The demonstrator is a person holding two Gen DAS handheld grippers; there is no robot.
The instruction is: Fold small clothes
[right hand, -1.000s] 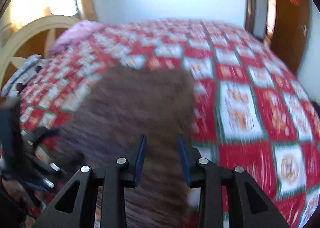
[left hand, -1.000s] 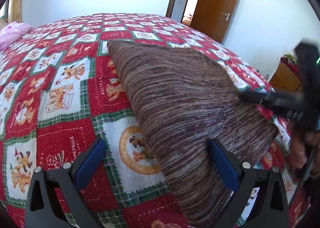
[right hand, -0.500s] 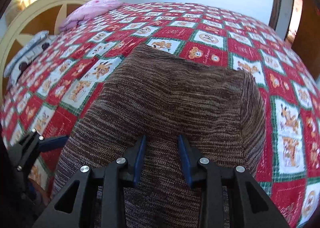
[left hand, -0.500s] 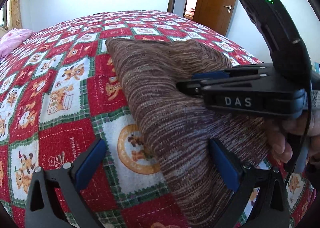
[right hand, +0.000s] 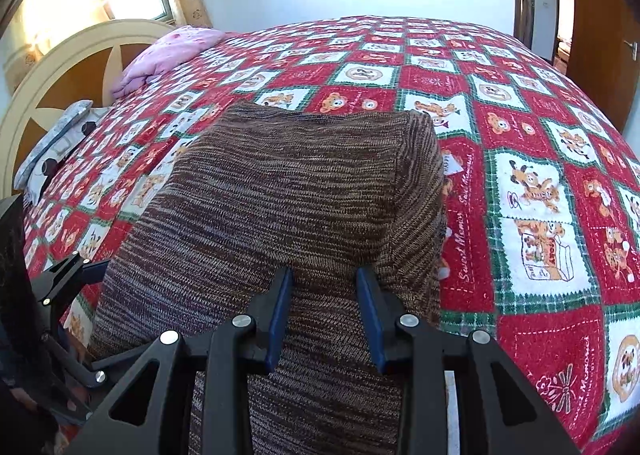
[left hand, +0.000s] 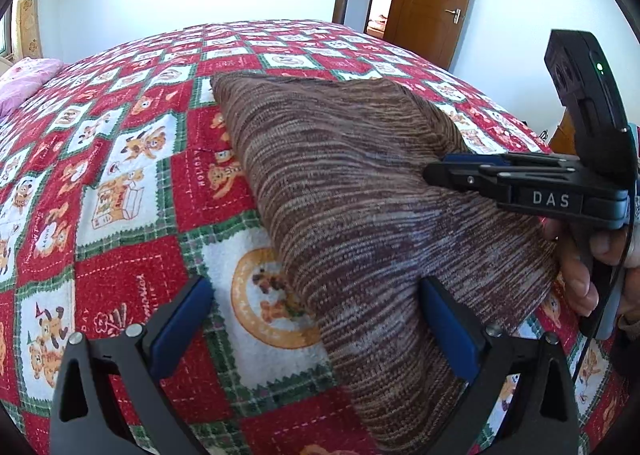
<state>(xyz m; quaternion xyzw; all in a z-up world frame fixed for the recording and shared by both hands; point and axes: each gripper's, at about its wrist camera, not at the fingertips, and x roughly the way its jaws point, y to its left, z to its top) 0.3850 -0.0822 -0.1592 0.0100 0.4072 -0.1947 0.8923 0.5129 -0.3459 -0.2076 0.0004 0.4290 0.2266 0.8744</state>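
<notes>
Left wrist view, from the left: the left hand-held gripper is spread wide over the bed, its right finger touching the near edge of the brown knitted garment, which lies folded flat on the quilt; farther right, the right hand-held gripper hovers over the garment's right edge, jaws narrow and gripping nothing in its own view. Likely risks: the soft knit could slip or bunch if only the top layer is pinched; a one-sided pull would skew the fold.
</notes>
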